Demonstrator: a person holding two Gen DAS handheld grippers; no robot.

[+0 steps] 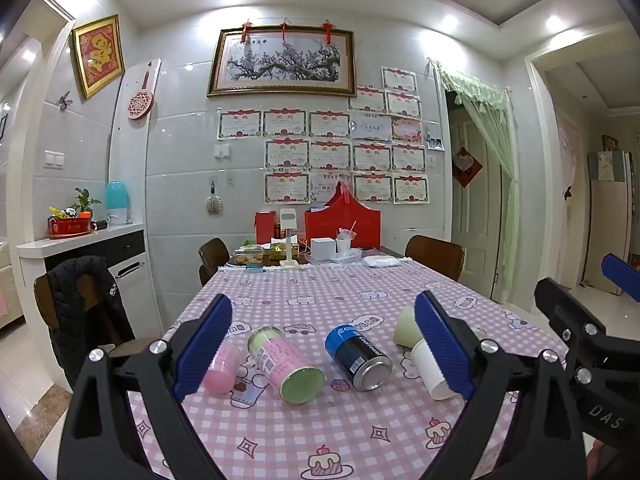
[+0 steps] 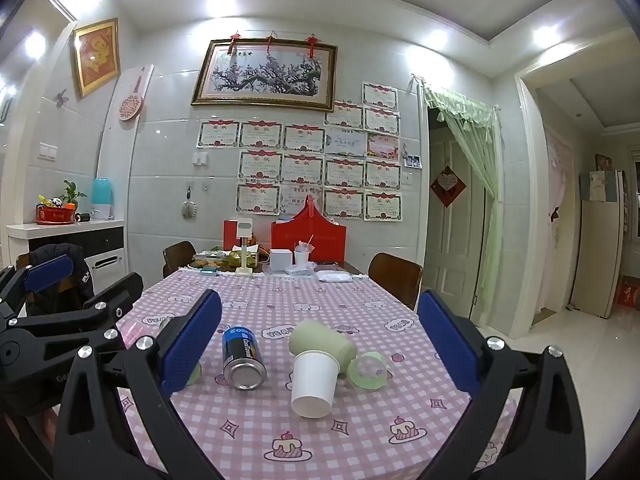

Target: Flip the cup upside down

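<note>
A white paper cup [image 2: 313, 384] lies on its side on the pink checked tablecloth [image 2: 280, 304], mouth toward me; it also shows in the left wrist view [image 1: 430, 370], partly behind a blue finger. A pale green cup [image 2: 322, 343] lies just behind it, also in the left wrist view [image 1: 406, 326]. My right gripper [image 2: 320, 354] is open above the table with the white cup between its fingers' lines. My left gripper [image 1: 322, 348] is open and empty over two lying cans.
A blue-black can [image 1: 357, 356] and a pink-green can [image 1: 285, 364] lie on their sides, with a pink cup [image 1: 222, 370] at left. A small green lidded cup [image 2: 367, 370] lies right of the white cup. Boxes and clutter stand at the table's far end [image 2: 280, 256]. Chairs surround the table.
</note>
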